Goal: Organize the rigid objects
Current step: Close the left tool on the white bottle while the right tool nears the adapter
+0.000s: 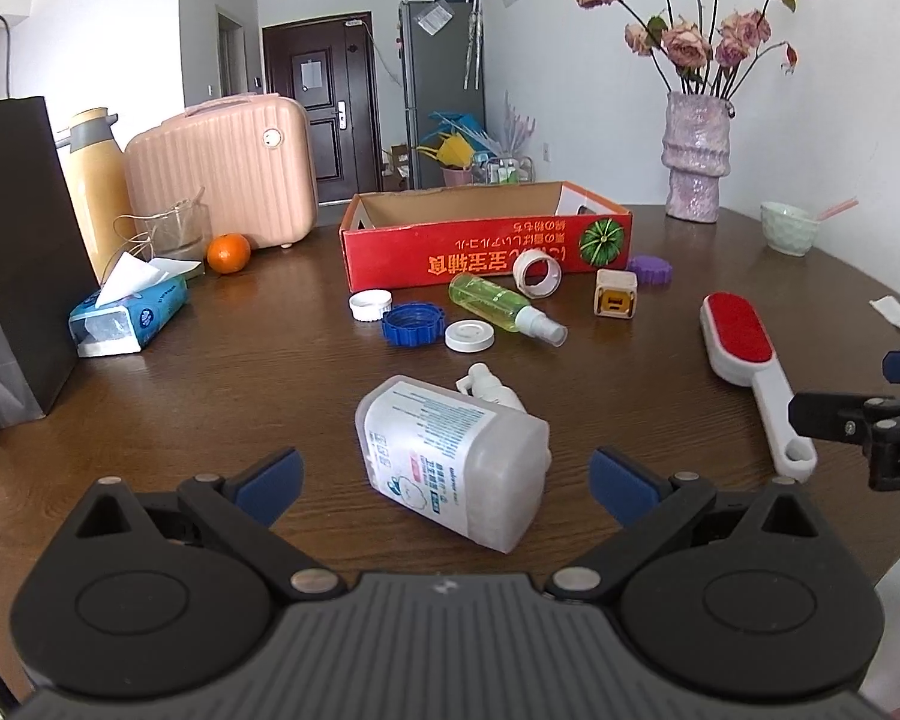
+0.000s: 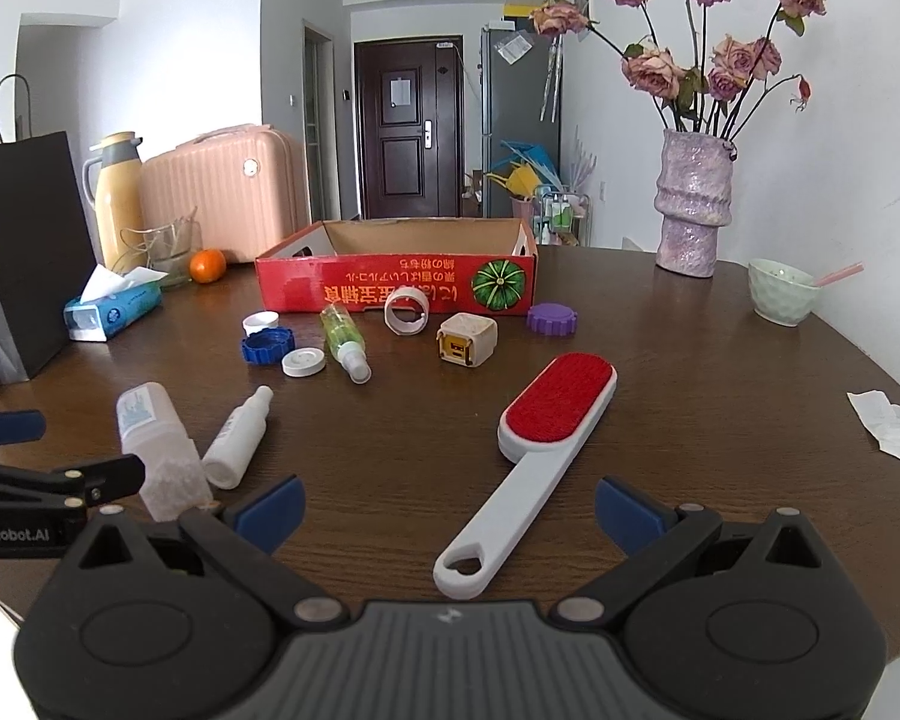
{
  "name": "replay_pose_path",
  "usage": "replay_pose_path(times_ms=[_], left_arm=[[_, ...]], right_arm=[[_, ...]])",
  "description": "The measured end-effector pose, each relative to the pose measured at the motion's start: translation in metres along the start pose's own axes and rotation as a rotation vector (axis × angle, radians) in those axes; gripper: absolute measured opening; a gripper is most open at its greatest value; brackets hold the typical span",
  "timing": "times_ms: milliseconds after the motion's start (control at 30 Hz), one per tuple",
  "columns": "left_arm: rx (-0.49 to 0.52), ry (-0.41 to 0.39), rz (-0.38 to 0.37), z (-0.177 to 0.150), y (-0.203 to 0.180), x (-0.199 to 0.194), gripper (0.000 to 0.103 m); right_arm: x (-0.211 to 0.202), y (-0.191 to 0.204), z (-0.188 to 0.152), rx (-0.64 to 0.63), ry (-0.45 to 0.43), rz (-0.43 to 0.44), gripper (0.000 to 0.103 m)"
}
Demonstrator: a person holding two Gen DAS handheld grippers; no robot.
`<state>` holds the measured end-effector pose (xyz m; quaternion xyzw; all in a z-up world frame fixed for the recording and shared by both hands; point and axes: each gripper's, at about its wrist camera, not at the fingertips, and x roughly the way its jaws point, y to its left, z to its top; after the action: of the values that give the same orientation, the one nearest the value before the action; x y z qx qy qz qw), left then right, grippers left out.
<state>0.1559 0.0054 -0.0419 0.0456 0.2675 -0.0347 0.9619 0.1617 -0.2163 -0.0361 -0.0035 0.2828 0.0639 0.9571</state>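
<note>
My left gripper (image 1: 447, 486) is open with a translucent white labelled bottle (image 1: 450, 456) lying between its fingers on the brown table (image 1: 240, 372). My right gripper (image 2: 450, 516) is open around the white handle of a red lint brush (image 2: 534, 450). A small white spray bottle (image 2: 237, 438) lies beside the translucent bottle (image 2: 156, 450). Further back lie a green spray bottle (image 2: 342, 339), a blue cap (image 2: 267, 345), white caps (image 2: 302, 362), a tape ring (image 2: 406, 312), a beige cube (image 2: 467, 339) and a purple cap (image 2: 551, 318), in front of an open red cardboard box (image 2: 396, 285).
A black paper bag (image 1: 18, 252), tissue pack (image 1: 129, 315), orange (image 1: 228, 252), yellow thermos (image 1: 99, 180) and pink case (image 1: 222, 168) stand at the left. A vase of roses (image 1: 696, 156), a green bowl (image 1: 789, 228) and a crumpled paper (image 2: 888, 426) are at the right.
</note>
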Motion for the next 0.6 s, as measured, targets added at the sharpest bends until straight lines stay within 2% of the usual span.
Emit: replay_pose_path(times_ms=[400,600], left_arm=[[0.054,0.057,-0.017,0.01,0.007,0.044,0.103],[0.076,0.072,-0.049,0.014,0.008,0.061,0.103]], right_arm=[[0.035,-0.002,0.008,0.015,0.049,0.0,0.103],[0.054,-0.004,0.015,0.022,0.068,0.004,0.103]])
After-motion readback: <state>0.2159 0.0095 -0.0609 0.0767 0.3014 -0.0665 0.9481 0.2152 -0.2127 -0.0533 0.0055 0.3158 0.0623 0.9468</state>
